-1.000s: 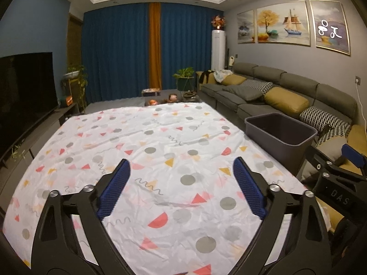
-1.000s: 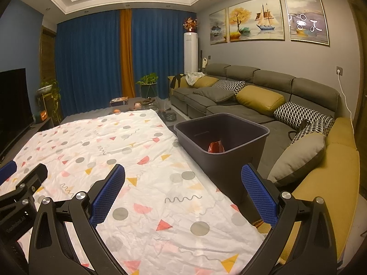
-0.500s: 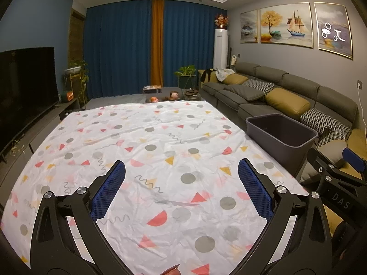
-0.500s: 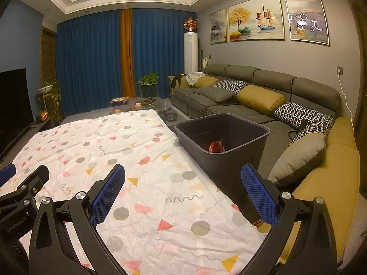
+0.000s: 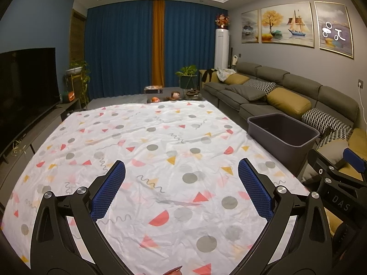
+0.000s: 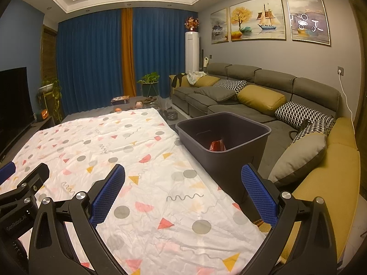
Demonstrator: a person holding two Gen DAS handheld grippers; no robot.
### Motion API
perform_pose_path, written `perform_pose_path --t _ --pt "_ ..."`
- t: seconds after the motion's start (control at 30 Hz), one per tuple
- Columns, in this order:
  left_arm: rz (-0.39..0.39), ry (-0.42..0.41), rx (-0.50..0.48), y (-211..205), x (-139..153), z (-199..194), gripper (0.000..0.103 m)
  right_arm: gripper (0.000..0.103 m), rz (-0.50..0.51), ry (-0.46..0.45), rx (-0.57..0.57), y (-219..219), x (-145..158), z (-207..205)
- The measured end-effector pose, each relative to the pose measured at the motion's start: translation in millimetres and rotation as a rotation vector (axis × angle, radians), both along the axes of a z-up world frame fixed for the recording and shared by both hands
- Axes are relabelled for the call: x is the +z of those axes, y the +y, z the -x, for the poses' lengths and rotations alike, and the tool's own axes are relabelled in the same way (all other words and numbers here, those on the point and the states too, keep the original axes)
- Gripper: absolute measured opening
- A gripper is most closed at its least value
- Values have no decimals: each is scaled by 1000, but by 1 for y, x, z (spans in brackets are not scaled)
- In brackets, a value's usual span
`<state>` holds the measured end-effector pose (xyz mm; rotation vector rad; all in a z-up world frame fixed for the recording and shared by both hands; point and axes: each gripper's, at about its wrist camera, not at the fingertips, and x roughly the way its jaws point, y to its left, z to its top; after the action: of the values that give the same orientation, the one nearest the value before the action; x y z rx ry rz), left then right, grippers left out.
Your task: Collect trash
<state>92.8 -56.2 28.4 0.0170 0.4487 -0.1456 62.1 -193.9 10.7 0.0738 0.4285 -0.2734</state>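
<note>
A dark grey bin point(image 6: 222, 135) stands at the right edge of the table, with a red wrapper point(image 6: 216, 146) lying inside it. The bin also shows in the left wrist view point(image 5: 283, 133). My left gripper point(image 5: 181, 176) is open and empty, held above the patterned tablecloth point(image 5: 160, 151). My right gripper point(image 6: 183, 178) is open and empty, near the bin and above the tablecloth point(image 6: 137, 160). A small reddish scrap point(image 5: 173, 271) peeks in at the bottom edge of the left wrist view, below the left gripper.
A long grey sofa point(image 6: 252, 96) with cushions runs along the right wall behind the bin. A television point(image 5: 25, 87) stands on the left. A low table with small items point(image 5: 169, 95) and a potted plant point(image 5: 188, 78) lie beyond the table's far edge.
The left gripper has risen and tilted, so the view shows more of the room and the reddish scrap appears at the bottom edge. The right gripper has barely moved. Both stay open.
</note>
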Motion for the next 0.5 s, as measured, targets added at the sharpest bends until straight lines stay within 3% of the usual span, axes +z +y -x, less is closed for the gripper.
perform_pose_path --t 0.5 --pt "1 8 -10 1 -1 -2 97 98 -1 3 3 0 -1 -1"
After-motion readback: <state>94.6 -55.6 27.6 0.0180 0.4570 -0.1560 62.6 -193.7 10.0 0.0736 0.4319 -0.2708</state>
